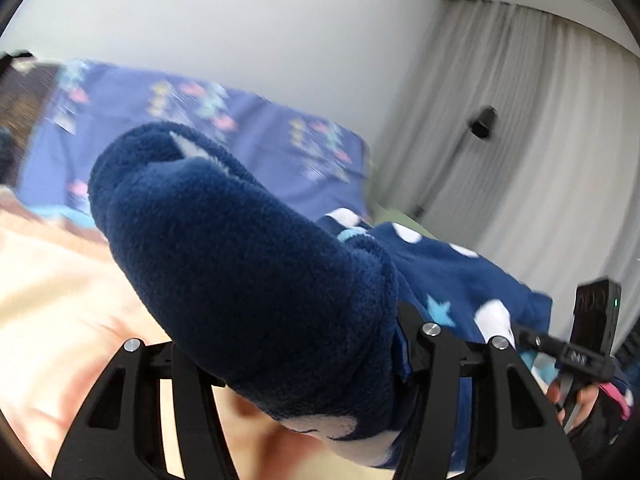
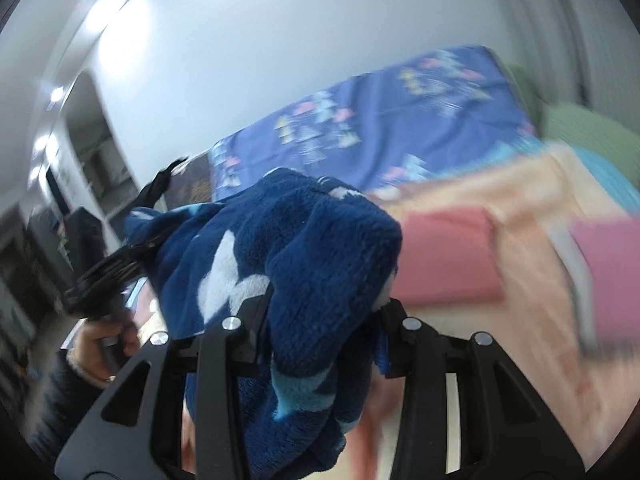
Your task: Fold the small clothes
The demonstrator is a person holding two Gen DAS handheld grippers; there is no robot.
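**A:** What have I got in the left gripper (image 1: 288, 360)?

**B:** From where I sit, its jaws are part closed on a thick bunch of the navy fleece garment (image 1: 248, 264). The fabric fills the gap between them and bulges forward over the top.

**A:** And the right gripper (image 2: 320, 320)?

**B:** Same story: jaws part closed, pinching another fold of the same fleece, the one with white and pale blue shapes on it. The cloth drapes down between the linkages.

**A:** So where is the garment?

**B:** I see it lifted off the bed (image 1: 52, 280), strung between my two grippers. In the left view the rest of it trails off to the right, towards the other gripper and the hand (image 1: 576, 400) holding it. In the right view the left-side hand (image 2: 100, 344) shows at the lower left.

**A:** Anything else on the bed?

**B:** A peach-coloured cover, blurred. A folded pink cloth (image 2: 452, 256) lies on it, with another pink piece (image 2: 612, 280) near the right edge. At the head there's a blue patterned pillow (image 2: 380, 132) against the white wall (image 2: 280, 40).
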